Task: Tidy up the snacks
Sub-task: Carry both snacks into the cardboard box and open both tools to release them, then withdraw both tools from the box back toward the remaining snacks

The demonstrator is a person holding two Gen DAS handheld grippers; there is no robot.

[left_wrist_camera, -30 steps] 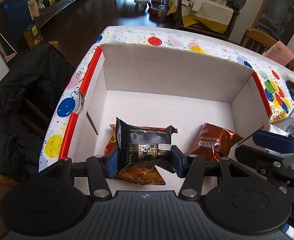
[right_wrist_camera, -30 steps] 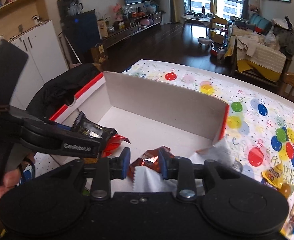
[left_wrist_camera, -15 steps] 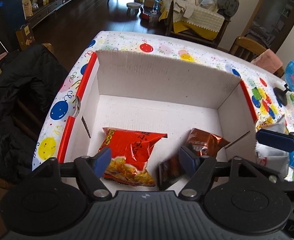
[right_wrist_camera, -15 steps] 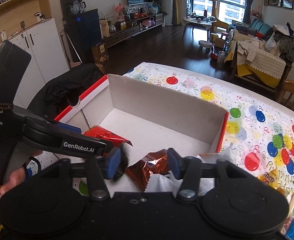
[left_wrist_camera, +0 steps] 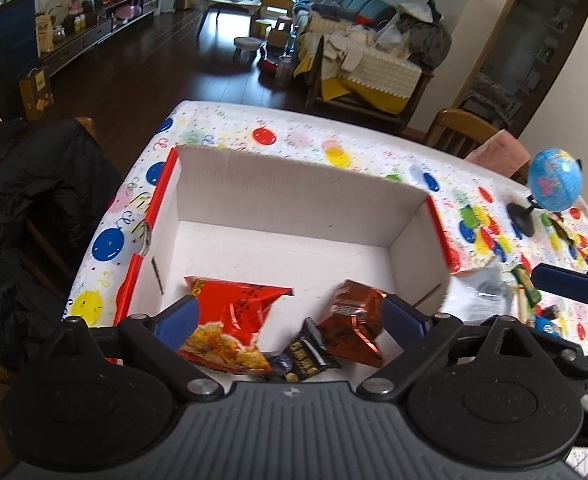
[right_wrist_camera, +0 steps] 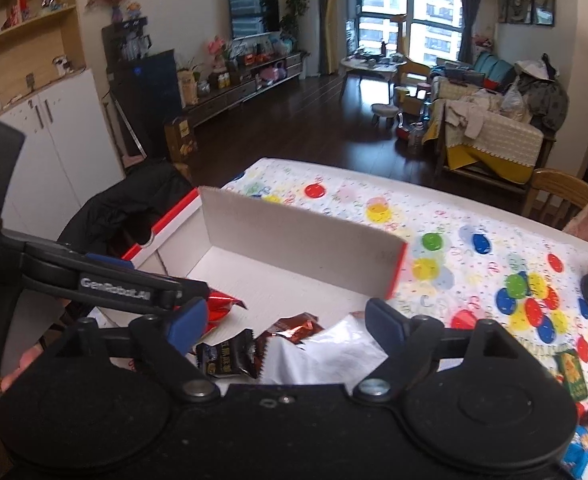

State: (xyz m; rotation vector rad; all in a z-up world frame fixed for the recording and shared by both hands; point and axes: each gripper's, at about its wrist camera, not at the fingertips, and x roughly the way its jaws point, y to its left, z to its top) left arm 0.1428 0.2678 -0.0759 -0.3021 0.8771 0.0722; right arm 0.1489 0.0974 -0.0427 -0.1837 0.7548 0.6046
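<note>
A white cardboard box (left_wrist_camera: 294, 184) with red edges stands on the balloon-print tablecloth. Inside lie a red chips bag (left_wrist_camera: 230, 316), a small black packet (left_wrist_camera: 304, 360) and a copper-brown packet (left_wrist_camera: 350, 328). My left gripper (left_wrist_camera: 290, 320) hovers over them, jaws opening, pads touching nothing. In the right wrist view the black packet (right_wrist_camera: 230, 356) and brown packet (right_wrist_camera: 294, 326) lie below my right gripper (right_wrist_camera: 286, 324), whose jaws are opening too. A white foil bag (right_wrist_camera: 326, 354) lies loose beneath it, by the box's (right_wrist_camera: 302, 240) near right corner.
A blue globe (left_wrist_camera: 556, 184) on a black stand and several loose snacks (left_wrist_camera: 530, 292) sit on the table right of the box. A black jacket (left_wrist_camera: 34, 220) hangs over a chair at the left. A wooden chair (left_wrist_camera: 458, 136) stands at the far side.
The left gripper let go of the black packet, which dropped between the red bag and the brown packet. The right gripper released the white foil bag. Both grippers opened wide and rose.
</note>
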